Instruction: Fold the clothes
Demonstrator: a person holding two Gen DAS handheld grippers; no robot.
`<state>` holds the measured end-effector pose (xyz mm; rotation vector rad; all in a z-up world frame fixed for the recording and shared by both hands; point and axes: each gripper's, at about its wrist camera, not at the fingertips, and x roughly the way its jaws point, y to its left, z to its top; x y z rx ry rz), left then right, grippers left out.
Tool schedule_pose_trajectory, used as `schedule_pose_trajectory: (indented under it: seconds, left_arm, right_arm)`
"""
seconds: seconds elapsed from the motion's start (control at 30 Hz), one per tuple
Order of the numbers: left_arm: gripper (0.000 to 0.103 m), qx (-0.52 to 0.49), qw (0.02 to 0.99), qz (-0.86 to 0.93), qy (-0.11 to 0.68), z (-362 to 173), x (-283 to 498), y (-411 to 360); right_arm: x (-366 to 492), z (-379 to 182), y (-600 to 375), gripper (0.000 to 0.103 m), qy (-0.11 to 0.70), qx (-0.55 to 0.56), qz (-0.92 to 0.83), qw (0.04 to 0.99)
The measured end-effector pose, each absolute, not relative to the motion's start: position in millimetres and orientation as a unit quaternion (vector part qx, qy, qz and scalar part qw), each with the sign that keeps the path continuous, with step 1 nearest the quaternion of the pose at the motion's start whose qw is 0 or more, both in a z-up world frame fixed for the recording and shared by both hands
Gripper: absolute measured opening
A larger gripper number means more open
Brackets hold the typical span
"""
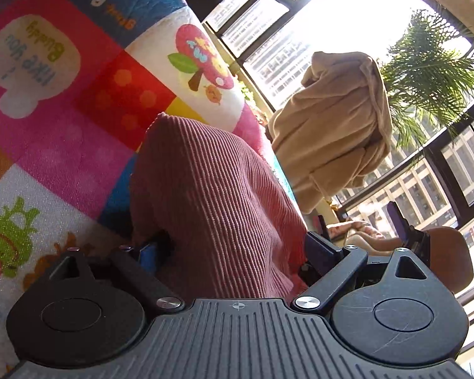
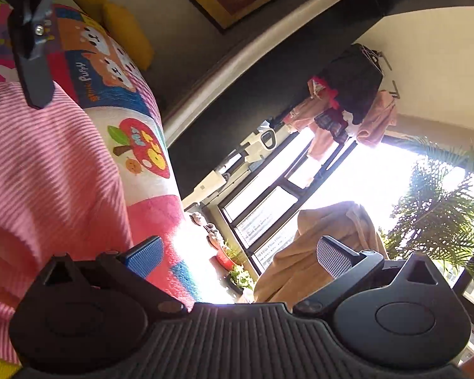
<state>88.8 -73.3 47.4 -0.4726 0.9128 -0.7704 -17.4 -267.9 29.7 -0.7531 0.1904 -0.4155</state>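
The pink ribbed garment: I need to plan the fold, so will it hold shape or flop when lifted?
The pink garment probably flops: its ribbed knit already drapes in soft rolls over the quilt. It looks fairly thick, so likely grippy, not slippery.

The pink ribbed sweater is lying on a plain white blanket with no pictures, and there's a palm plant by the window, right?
Not quite. The pink ribbed sweater lies on a colourful patchwork blanket printed with cartoon animals, a tree and words, not a plain white one. The left wrist view shows it clearly, and the right wrist view agrees. The palm plant does stand by the window.
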Motion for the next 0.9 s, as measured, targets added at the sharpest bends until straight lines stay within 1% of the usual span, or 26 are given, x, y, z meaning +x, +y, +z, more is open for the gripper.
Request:
schedule_pose_trajectory:
  seconds: [0.1, 0.2, 0.23, 0.47, 0.6, 0.7, 0.83, 0.9]
  left_arm:
    - [0.094, -0.220, 0.799, -0.358, 0.430, 43.9, 90.8, -75.8]
    - [0.094, -0.219, 0.798, -0.354, 0.435, 39.9, 92.6, -78.8]
    - [0.094, -0.219, 0.798, -0.353, 0.436, 38.9, 93.0, -79.6]
    - [0.094, -0.220, 0.798, -0.352, 0.437, 38.7, 92.2, -76.4]
    - [0.094, -0.224, 0.796, -0.354, 0.438, 36.3, 92.4, -74.2]
    - [0.094, -0.226, 0.793, -0.359, 0.438, 35.4, 92.3, -74.5]
    - [0.094, -0.227, 0.788, -0.362, 0.443, 30.9, 91.8, -75.0]
    - [0.094, -0.228, 0.788, -0.361, 0.444, 29.1, 91.9, -74.6]
  right_arm:
    - [-27.8, 42.5, -292.0, 0.103, 0.121, -0.303, -0.136, 0.935]
    - [-50.2, 61.6, -307.8, 0.103, 0.160, -0.204, -0.004, 0.966]
    - [-52.1, 61.8, -307.1, 0.103, 0.173, -0.197, 0.018, 0.965]
    - [-44.7, 16.5, -278.2, 0.103, 0.262, -0.302, 0.039, 0.916]
    - [-48.4, -3.9, -257.1, 0.103, 0.246, -0.386, 0.017, 0.889]
    - [-48.2, -12.2, -247.8, 0.103, 0.207, -0.429, -0.023, 0.879]
    - [-49.2, -15.6, -245.8, 0.103, 0.137, -0.445, -0.092, 0.880]
    - [-50.7, -17.2, -244.4, 0.103, 0.121, -0.455, -0.099, 0.877]
